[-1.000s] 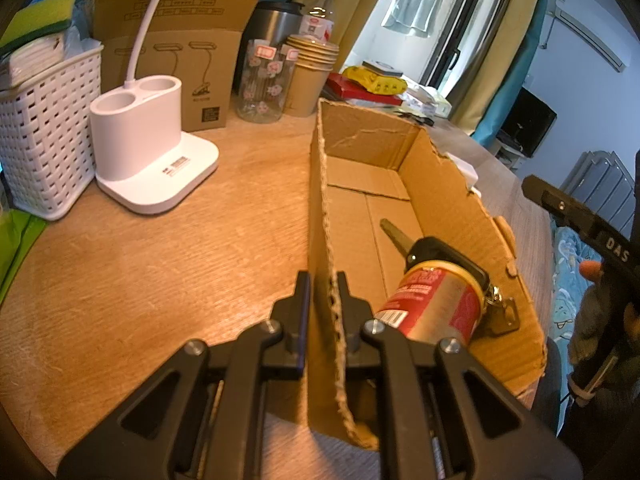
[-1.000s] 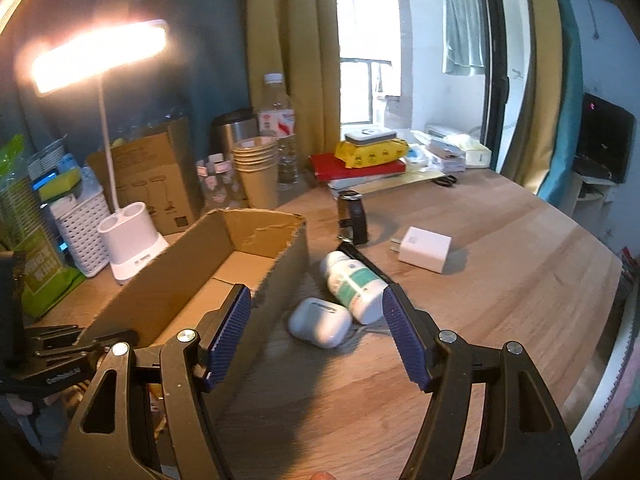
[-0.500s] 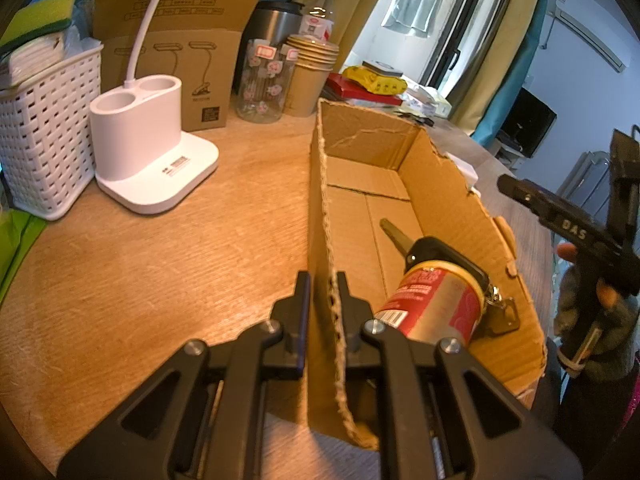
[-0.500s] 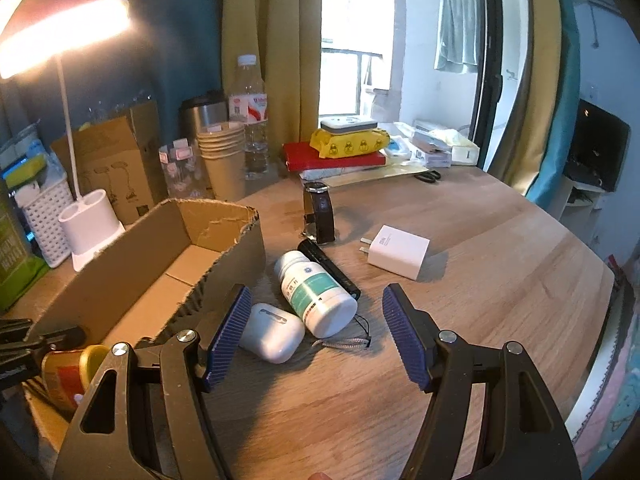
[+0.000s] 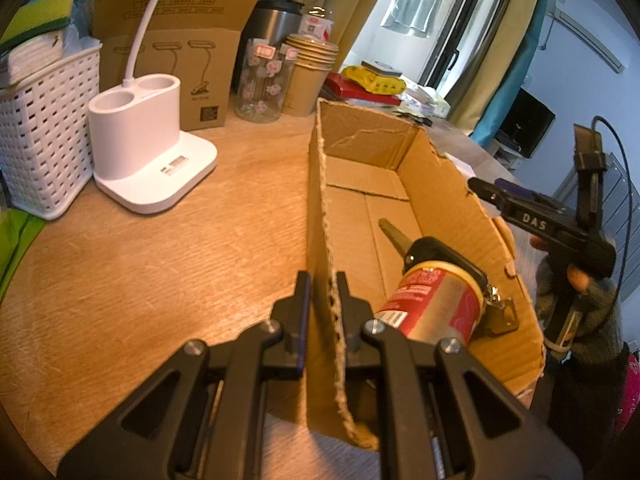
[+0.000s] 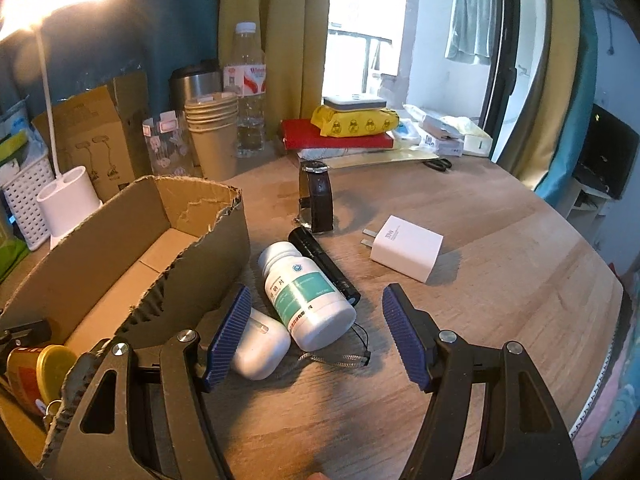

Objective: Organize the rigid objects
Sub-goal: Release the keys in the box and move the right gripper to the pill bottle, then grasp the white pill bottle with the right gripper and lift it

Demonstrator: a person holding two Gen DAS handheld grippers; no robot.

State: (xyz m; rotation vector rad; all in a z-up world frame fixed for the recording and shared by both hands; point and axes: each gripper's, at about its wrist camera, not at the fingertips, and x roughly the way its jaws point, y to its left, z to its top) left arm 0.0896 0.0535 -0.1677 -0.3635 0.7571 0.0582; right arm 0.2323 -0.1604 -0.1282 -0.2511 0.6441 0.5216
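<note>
My left gripper is shut on the near left wall of an open cardboard box. Inside the box lie a red can with a yellow lid and a black car key. The box and the can also show in the right wrist view. My right gripper is open above the table, just right of the box. Between and before its fingers lie a white pill bottle with a green label, a white earbud case and a black flashlight. The right gripper also shows in the left wrist view.
A white charger and a black watch lie further out. A white lamp base, white basket, glass jar, paper cups, bottle and a brown carton stand at the back. Red and yellow packs sit by the window.
My right gripper has moved right and down from above the box toward the pill bottle and earbud case. The left gripper and box have not moved.
</note>
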